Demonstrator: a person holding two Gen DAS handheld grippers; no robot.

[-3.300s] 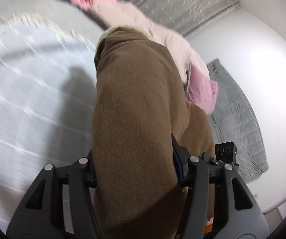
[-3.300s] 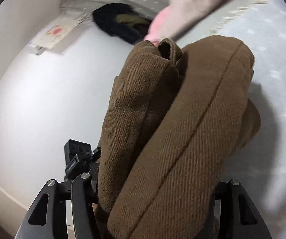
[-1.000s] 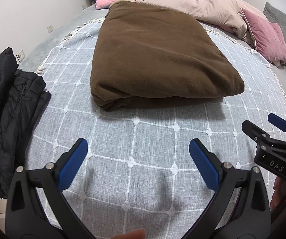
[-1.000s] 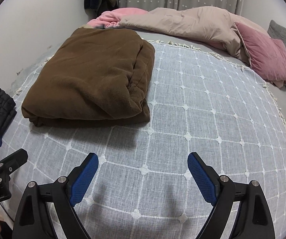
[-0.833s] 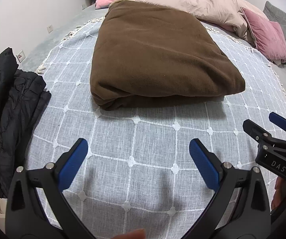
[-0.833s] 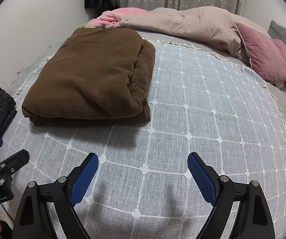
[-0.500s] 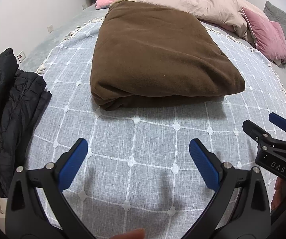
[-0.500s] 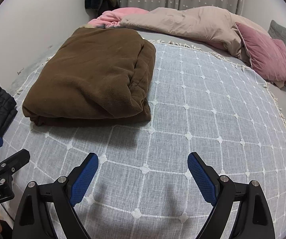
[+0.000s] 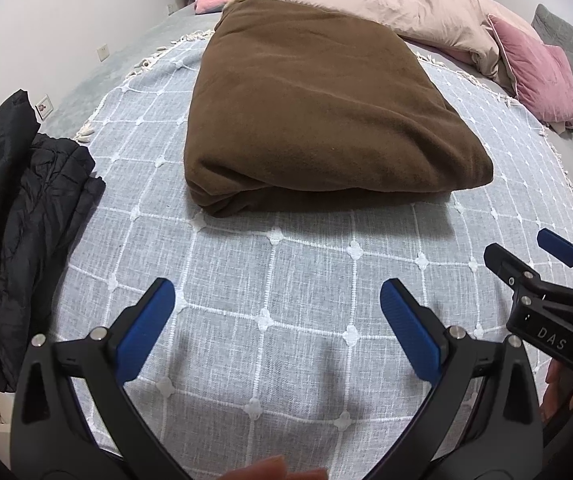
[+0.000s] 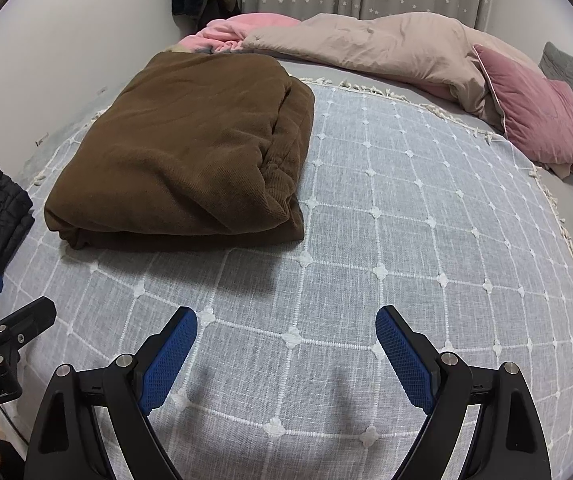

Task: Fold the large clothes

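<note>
Your left gripper [image 9: 274, 324] and right gripper [image 10: 286, 352] both hang with jaws spread wide and nothing between them, over the near part of the throw [image 10: 406, 240], well short of the garment [image 9: 310, 104]. That brown garment lies folded into a thick, rounded-off rectangle on the throw's far left part, its far end up by the fringed far edge, beside the pink blanket [image 10: 238, 32]. It looks finished, so the step in hand, as I judge it, is to check the bundle and leave it. If you tidy it, come in low from the near end, press the top flat rather than pinching, and tuck the loose layers at the near left corner under; a pinch there would likely drag the top layer and open the fold. Its long axis runs from you towards the head of the bed, leaning slightly left at the far end. The layered side faces right, the smoother one the left edge, where the black jacket [image 9: 18, 208] sits.
</note>
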